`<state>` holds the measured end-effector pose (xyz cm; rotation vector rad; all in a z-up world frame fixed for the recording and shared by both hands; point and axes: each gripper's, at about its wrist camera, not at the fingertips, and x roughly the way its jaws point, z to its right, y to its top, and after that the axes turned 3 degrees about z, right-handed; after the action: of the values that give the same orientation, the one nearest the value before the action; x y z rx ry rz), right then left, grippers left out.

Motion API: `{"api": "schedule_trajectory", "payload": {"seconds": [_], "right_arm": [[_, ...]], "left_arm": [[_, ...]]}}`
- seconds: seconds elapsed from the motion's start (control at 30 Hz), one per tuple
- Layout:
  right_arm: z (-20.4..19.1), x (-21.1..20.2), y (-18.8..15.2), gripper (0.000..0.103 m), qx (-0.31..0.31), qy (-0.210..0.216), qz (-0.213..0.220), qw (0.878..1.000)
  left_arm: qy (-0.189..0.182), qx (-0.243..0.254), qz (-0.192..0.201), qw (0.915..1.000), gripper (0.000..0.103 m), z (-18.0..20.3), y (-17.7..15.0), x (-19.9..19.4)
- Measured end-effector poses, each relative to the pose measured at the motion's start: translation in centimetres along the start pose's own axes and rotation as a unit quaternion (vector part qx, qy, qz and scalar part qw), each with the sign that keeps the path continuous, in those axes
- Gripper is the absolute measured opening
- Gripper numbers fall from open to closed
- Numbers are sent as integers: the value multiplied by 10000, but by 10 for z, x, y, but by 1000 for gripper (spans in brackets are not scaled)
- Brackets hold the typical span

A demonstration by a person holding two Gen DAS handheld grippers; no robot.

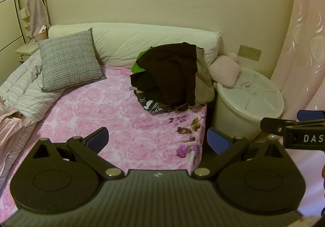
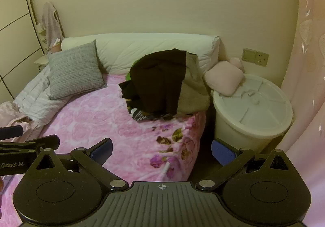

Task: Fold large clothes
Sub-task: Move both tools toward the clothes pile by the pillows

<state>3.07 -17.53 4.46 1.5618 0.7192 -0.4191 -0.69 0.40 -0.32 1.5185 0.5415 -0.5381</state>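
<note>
Both grippers, left gripper point(image 1: 157, 140) and right gripper point(image 2: 161, 150), tilt down over the bed point(image 1: 113, 109), fingers wide apart, empty; clothes pile point(image 1: 172, 76) heaped shapelessly at far right corner

I am seeing a pink rose-patterned bedspread point(image 1: 105, 109), a dark brown garment point(image 1: 170, 70) topping my clothes pile, a grey woven cushion point(image 1: 70, 62) and a white bucket point(image 1: 239, 117).

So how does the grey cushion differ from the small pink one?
The grey cushion is woven, larger and leans on the bed against the white bolster. The pink cushion is plain, smaller and rests off the bed, partly on the white bin. Both are squarish and soft.
</note>
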Motion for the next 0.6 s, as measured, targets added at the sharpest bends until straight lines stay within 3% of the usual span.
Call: {"api": "schedule_trajectory", "payload": {"seconds": [0.6], "right_arm": [[4, 6, 6, 101, 8, -5, 0, 10000]], "left_arm": [[-28, 13, -24, 10000, 102, 4, 7, 6]]}}
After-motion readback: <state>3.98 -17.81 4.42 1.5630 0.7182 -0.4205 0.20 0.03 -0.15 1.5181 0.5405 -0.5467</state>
